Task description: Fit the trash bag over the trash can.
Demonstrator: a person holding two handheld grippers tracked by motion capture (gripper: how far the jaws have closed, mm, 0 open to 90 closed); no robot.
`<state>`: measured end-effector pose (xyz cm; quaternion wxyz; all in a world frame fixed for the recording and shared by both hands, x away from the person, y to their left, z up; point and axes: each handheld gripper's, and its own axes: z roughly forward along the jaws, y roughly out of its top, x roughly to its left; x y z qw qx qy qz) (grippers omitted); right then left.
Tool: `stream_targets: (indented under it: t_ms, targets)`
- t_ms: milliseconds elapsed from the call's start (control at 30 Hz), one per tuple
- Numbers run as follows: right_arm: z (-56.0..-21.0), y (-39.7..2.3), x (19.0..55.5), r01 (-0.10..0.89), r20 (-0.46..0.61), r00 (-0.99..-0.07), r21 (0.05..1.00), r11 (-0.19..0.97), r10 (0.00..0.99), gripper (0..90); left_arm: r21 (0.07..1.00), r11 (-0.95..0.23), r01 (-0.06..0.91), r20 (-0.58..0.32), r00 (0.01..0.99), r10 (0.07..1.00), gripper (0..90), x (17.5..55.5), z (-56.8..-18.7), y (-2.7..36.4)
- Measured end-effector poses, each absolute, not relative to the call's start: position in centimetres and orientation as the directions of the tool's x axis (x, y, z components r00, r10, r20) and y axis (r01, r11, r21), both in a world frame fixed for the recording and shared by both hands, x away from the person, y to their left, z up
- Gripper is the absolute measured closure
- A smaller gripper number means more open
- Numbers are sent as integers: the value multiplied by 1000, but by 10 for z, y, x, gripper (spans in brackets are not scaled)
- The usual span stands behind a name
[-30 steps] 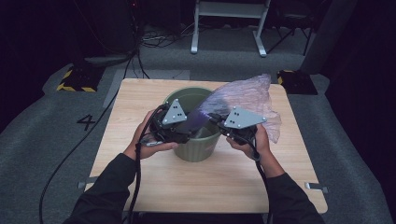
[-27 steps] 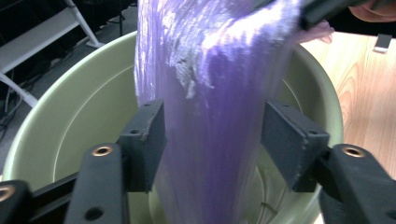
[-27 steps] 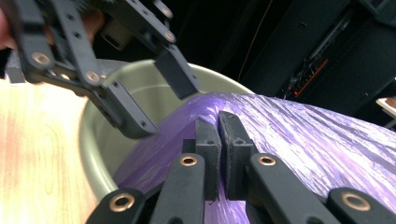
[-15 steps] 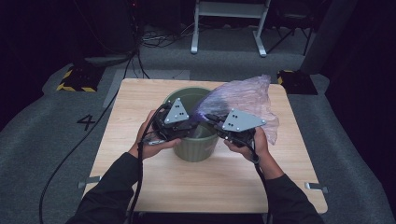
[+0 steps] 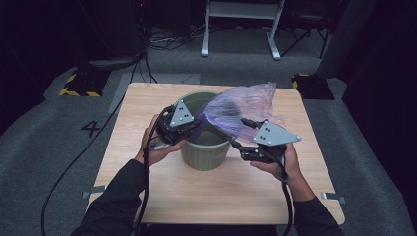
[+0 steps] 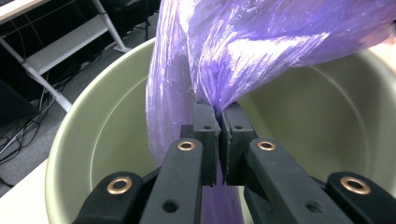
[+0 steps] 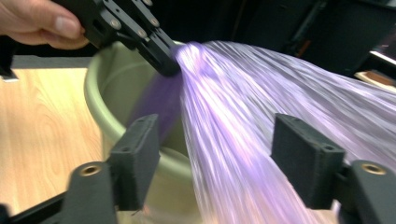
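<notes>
A green bin [image 5: 204, 152] stands mid-table on the wooden table [image 5: 142, 103]. A thin purple plastic bag [image 5: 246, 105] drapes from the bin's mouth out over its right rim. My left gripper [image 5: 196, 125] sits over the bin's left rim; its jaws have just been closing and are shut on a bunched part of the bag [image 6: 261, 42], seen close in the left gripper view [image 6: 219, 119] with the bin's wall [image 6: 102, 121] behind. My right gripper [image 5: 238, 132] is right of the bin; its jaws have just been opening and stand wide [image 7: 217, 140], the bag [image 7: 261, 93] running loose between them.
Bare wood lies in front of the bin and on both sides. Beyond the table's far edge are a white metal frame [image 5: 241, 24], floor cables and a yellow-black striped block [image 5: 78, 83]. A "4" [image 5: 91, 129] marks the grey floor at left.
The left jaws closed on the bag at the bin's rim. The right jaws let go of the bag, opened wide and drew back to the right, away from the bin.
</notes>
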<state>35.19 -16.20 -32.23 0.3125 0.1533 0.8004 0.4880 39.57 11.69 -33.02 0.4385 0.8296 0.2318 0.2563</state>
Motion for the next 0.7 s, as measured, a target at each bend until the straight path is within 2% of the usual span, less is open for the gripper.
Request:
stream_targets:
  t_ms: [133, 267, 433, 567, 600, 633, 700]
  targets:
    - [-325, -185, 340, -58, -358, -716, 886, 461, 599, 285, 854, -491, 170, 204, 759, 618, 854, 399, -333, 121]
    - [-331, -214, 331, -27, -323, -676, 909, 416, 662, 255, 855, -488, 175, 199, 759, 621, 843, 400, -334, 124]
    - [-345, -240, 333, 54, -230, -663, 934, 352, 712, 241, 860, -476, 182, 179, 767, 616, 832, 400, -335, 127]
    - [-354, -245, 343, 137, -160, -678, 932, 337, 718, 240, 873, -454, 178, 153, 784, 602, 815, 399, -338, 130]
    - [-356, -246, 345, 145, -150, -672, 933, 328, 725, 255, 873, -455, 178, 156, 781, 605, 813, 399, -338, 131]
    - [-357, -247, 347, 149, -138, -670, 938, 314, 729, 308, 872, -456, 178, 156, 781, 604, 815, 399, -339, 132]
    - [-358, -249, 349, 152, -127, -664, 942, 300, 737, 457, 873, -455, 178, 155, 782, 604, 816, 398, -340, 133]
